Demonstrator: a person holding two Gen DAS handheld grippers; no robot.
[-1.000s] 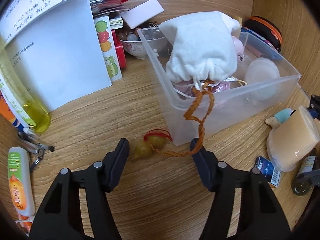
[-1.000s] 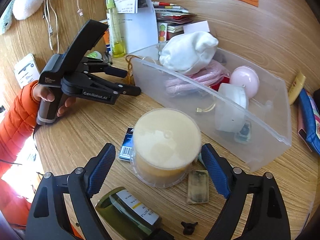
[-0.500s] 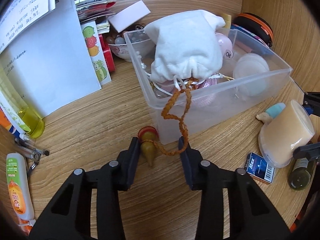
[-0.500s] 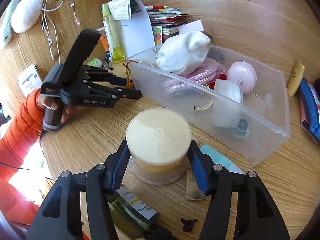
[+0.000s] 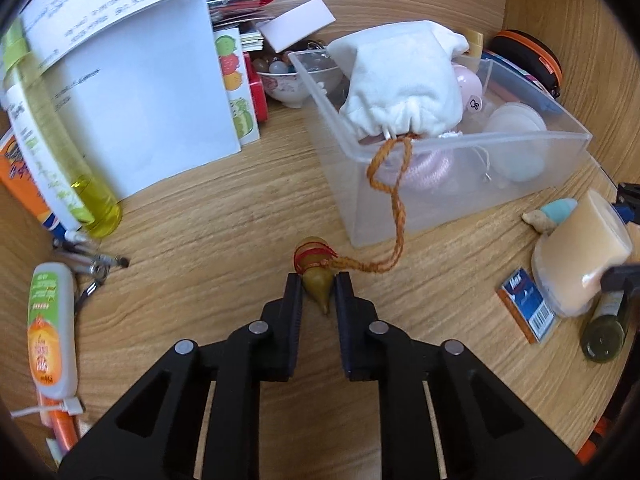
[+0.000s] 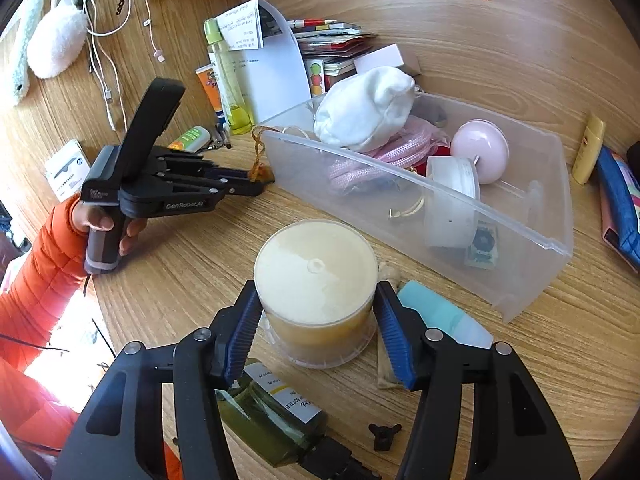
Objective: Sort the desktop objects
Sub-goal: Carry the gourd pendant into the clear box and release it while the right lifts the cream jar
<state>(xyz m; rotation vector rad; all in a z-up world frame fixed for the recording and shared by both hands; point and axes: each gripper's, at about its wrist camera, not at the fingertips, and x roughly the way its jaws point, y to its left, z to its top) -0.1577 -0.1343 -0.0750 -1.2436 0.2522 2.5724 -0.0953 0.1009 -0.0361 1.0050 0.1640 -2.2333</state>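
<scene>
Our left gripper is closing on the small gourd charm, its pads already against the charm's sides; the charm lies on the wooden desk just short of the clear bin's near corner. From the gourd an orange braided cord runs up over the bin's rim, under the white pouch that sits in the bin.

Our right gripper holds the round cream-coloured tub, blue pads pressed on both flanks. We see it hemmed in: a green bottle lies right behind it under the fingers, a teal object just beside it on the right, and the bin's long wall close ahead.

Between the two grippers we have a bare stretch of desk, the widest free space in sight. To the left of the gourd the surface stays open as far as the pens and the white tube. Farther back, the yellow bottle, white folder and stacked papers close off the rear edge.
</scene>
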